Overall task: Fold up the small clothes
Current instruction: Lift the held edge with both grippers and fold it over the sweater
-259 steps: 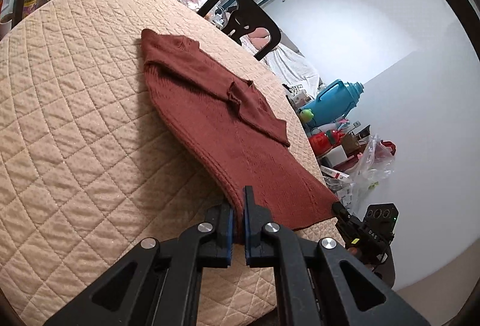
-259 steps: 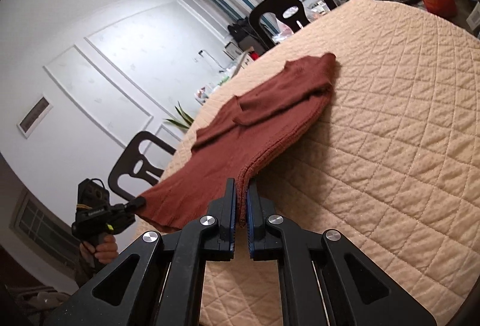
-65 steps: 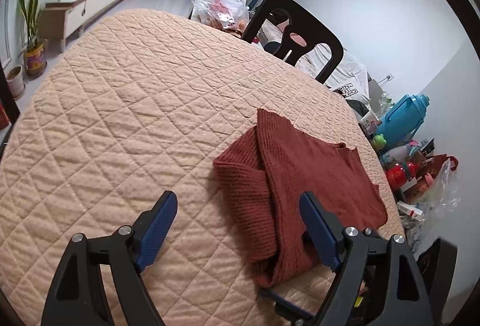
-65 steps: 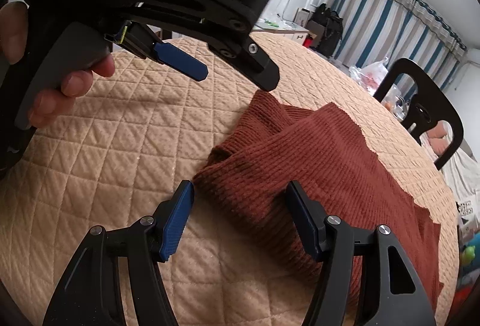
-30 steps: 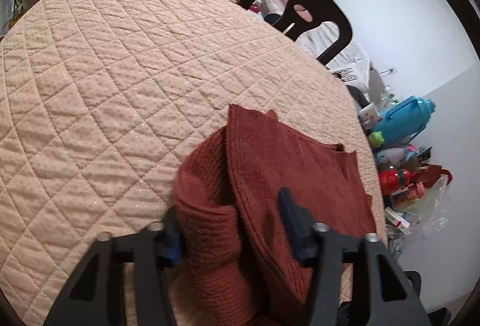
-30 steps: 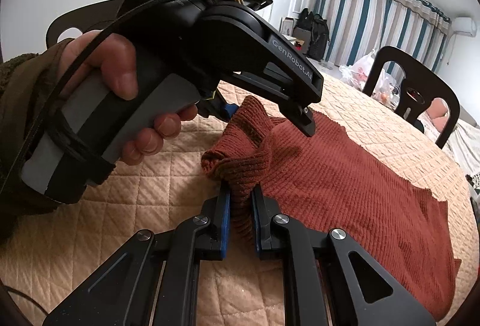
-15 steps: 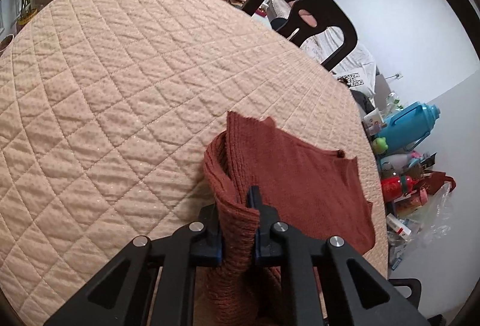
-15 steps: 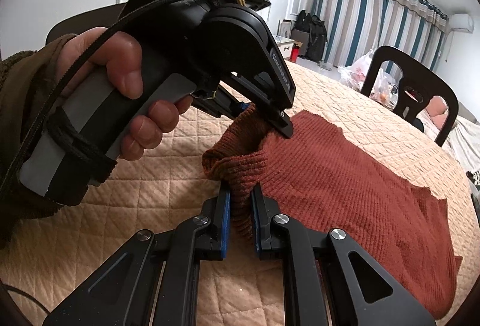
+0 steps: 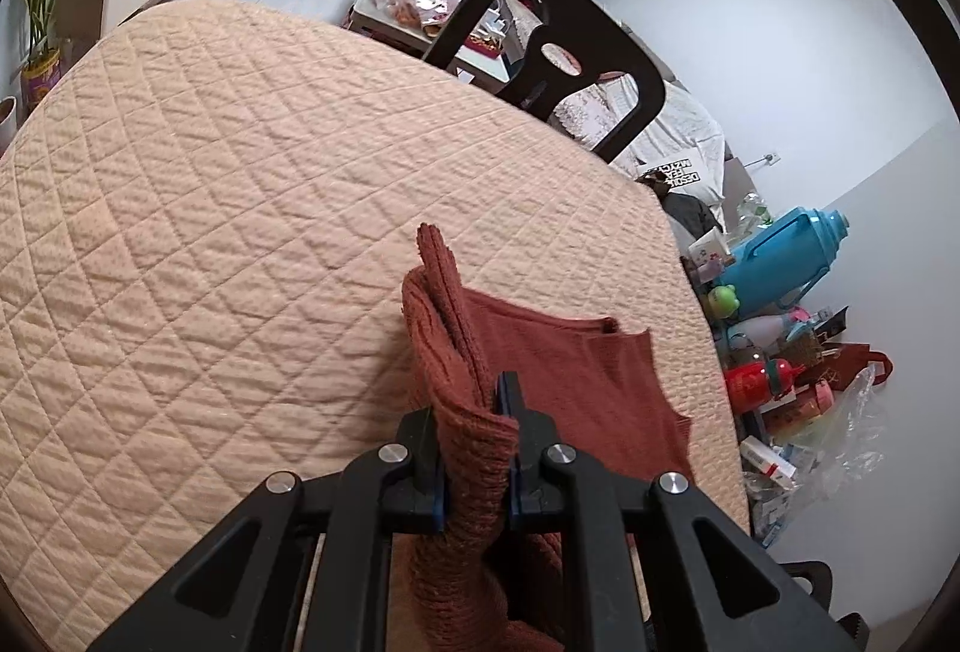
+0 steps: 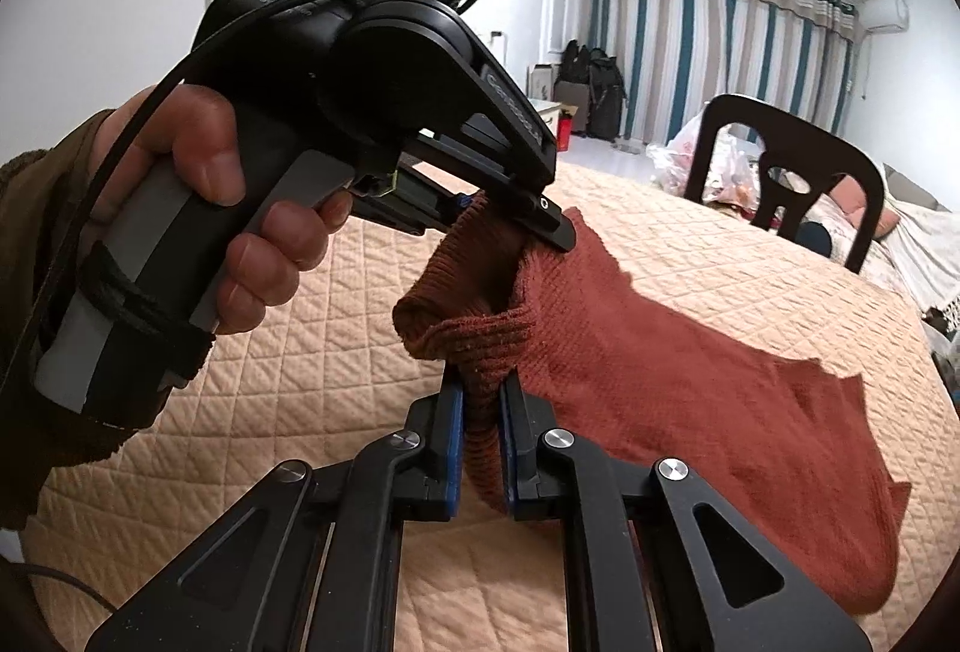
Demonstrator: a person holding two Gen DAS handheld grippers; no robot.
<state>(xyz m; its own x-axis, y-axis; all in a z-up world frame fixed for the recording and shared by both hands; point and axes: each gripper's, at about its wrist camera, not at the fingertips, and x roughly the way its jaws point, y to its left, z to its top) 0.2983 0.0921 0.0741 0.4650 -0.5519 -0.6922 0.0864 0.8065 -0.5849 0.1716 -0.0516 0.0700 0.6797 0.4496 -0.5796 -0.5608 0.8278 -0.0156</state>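
Quilted beige table cover (image 9: 198,208), black chair (image 9: 558,69) at far edge. Left gripper (image 9: 474,448) and right gripper (image 10: 480,442) both clamp rust sweater's (image 10: 660,352) bunched near edge, lifted; rest drapes right.

My left gripper (image 10: 510,214) is a black housing with white lettering, a grey handle wrapped in black tape, a black cable and yellow cord, held by a bare hand (image 10: 228,208) in an olive sleeve (image 10: 30,244); both grippers have blue-padded fingers (image 9: 507,400) and silver screws.
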